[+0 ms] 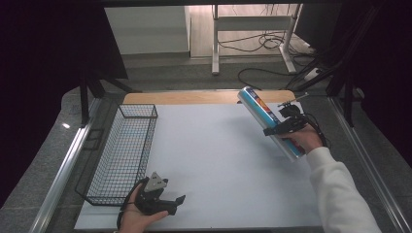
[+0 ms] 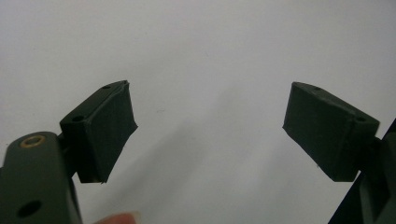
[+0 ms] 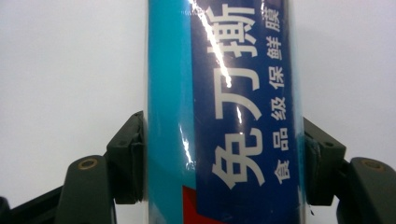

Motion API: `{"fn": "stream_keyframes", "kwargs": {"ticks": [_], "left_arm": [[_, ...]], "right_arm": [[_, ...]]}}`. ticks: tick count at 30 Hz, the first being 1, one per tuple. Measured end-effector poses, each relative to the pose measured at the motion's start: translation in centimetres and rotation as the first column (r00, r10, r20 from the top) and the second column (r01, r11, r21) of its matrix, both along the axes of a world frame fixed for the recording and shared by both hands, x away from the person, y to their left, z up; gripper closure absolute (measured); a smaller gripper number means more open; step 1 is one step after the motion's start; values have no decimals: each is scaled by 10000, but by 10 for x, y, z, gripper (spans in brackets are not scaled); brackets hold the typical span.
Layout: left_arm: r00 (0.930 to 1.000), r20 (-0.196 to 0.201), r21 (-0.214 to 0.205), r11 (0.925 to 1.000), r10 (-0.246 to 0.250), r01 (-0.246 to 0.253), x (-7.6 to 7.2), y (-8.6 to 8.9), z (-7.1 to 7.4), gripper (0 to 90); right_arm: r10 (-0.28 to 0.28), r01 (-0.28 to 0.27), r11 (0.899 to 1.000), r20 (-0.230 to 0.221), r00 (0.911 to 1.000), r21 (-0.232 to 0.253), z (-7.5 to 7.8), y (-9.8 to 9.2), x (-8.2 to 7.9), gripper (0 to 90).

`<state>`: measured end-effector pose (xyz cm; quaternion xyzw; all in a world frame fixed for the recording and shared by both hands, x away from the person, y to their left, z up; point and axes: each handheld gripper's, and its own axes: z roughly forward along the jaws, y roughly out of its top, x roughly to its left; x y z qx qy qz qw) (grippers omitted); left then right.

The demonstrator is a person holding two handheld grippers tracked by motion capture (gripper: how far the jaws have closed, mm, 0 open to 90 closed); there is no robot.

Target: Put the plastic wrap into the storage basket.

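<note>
A long blue and turquoise roll (image 1: 265,116) with white Chinese print is lifted off the white table (image 1: 218,160) at the right, tilted up toward the far edge. My right gripper (image 1: 282,127) is shut on it near its lower half; in the right gripper view both pads press the sides of the roll (image 3: 224,116). My left gripper (image 1: 167,204) rests near the front left of the table, held in a hand. Its jaws stand wide apart in the left gripper view, with bare white surface between the fingertips (image 2: 109,130).
A black wire basket (image 1: 121,153) stands along the table's left side, just beyond my left gripper. A wooden strip (image 1: 194,97) runs along the far edge. Metal rails flank the table; cables and a desk frame lie on the floor behind.
</note>
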<state>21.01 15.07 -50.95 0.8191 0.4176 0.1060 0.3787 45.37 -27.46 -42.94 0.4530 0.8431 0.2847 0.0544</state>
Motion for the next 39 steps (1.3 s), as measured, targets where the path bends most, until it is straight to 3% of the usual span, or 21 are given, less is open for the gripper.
{"fn": "stream_keyframes", "kwargs": {"ticks": [3, 8, 10, 11, 14, 18, 21, 26, 32, 33, 38, 39], "left_arm": [[10000, 46, -15, 10000, 38, -38, 0, -1, 1, 161], [10000, 4, -151, 9999, 77, -77, 2, -1, 1, 161], [9999, -13, -288, 9995, 124, -124, 2, 0, 2, 161], [9999, -41, -395, 9991, 138, -139, 3, -1, 3, 161], [9998, -180, -698, 9975, 97, -109, 5, 1, 6, 161], [9997, -92, -798, 9966, 205, -211, 5, 0, 10, 161], [9998, -89, -843, 9963, 185, -192, 5, -1, 11, 161], [9996, -188, -1323, 9909, 209, -232, 9, -4, 17, 161], [9995, -315, -1704, 9853, 67, -120, 19, -11, 26, 154], [9990, -451, -1955, 9806, 57, -144, 22, -13, 28, 144], [9972, -750, -2344, 9720, -37, -141, 32, -17, 29, 128], [9953, -962, -2610, 9653, -126, -130, 36, -18, 29, 120]], "right_arm": [[61, -62, 9992, 15, 10000, 392, 0, 2, -17, 321], [154, -159, 9978, 73, 9999, 650, -2, 5, -33, 321], [169, -183, 9960, 174, 9997, 876, -2, 7, -42, 321], [321, -331, 9917, 99, 9994, 1240, -3, 10, -50, 321], [588, -594, 9894, 90, 9982, 1327, -3, 16, -62, 321], [987, -994, 9865, 115, 9950, 1303, -7, 25, -78, 321], [953, -952, 9843, 66, 9954, 1485, -10, 29, -85, 321], [1002, -984, 9741, 18, 9950, 2036, -13, 36, -101, 321], [1439, -1449, 9638, 208, 9894, 2236, -13, 51, -119, 321], [1532, -1538, 9591, 209, 9880, 2376, -14, 56, -123, 320], [1674, -1665, 9503, 193, 9857, 2630, -17, 63, -131, 320], [1724, -1710, 9460, 193, 9848, 2754, -18, 66, -133, 320]]}}
